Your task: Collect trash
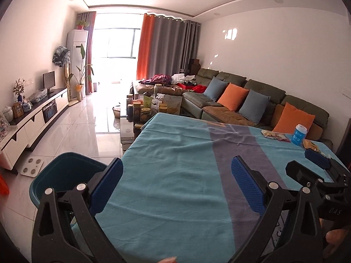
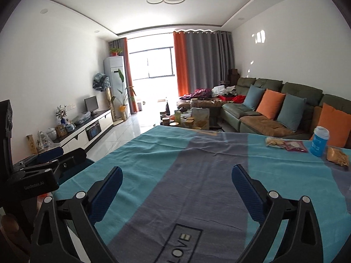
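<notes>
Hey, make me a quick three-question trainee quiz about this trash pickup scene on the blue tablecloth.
1. True or false: the left gripper is shut on a wrapper.
2. Which item stands upright among the trash at the table's far right? A) blue cup B) glass jar C) red can
3. Fill in: the teal bin sits on the floor off the table's ____ edge.

Key: 1 false, both it and the right gripper are open and empty. 2 A, beside the snack wrappers. 3 left.
</notes>
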Available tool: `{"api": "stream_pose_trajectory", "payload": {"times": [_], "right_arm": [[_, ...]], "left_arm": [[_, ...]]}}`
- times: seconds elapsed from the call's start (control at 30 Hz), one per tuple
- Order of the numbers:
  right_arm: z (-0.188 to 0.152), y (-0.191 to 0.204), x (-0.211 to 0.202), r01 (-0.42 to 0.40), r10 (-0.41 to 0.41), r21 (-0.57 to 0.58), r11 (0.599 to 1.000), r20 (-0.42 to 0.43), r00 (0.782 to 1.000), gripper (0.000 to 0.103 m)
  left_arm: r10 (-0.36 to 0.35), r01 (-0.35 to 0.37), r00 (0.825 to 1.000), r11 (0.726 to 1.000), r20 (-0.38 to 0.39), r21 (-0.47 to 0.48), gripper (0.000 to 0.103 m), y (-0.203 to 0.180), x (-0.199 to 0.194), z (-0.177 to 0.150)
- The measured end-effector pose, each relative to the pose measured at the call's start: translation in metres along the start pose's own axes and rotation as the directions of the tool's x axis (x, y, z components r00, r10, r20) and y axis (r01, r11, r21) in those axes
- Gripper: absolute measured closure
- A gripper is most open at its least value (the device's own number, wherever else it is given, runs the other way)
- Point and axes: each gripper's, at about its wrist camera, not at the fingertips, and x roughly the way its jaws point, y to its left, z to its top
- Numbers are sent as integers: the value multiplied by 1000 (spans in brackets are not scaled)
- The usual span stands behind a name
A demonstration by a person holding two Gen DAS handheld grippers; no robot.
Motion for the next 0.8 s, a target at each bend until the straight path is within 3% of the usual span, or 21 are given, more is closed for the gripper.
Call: {"api": "stream_pose_trajectory", "payload": {"times": [0.33,0.8], "right_arm": [[-11,-41,-20,104,-107,65,992,42,993,7],[-17,-52,-42,173,-179,87,981,70,981,7]], "left_arm": [[0,-4,998,999,67,55,6,-43,-2,4],[-24,15,994,996,105,91,6,-65,-7,1]]}}
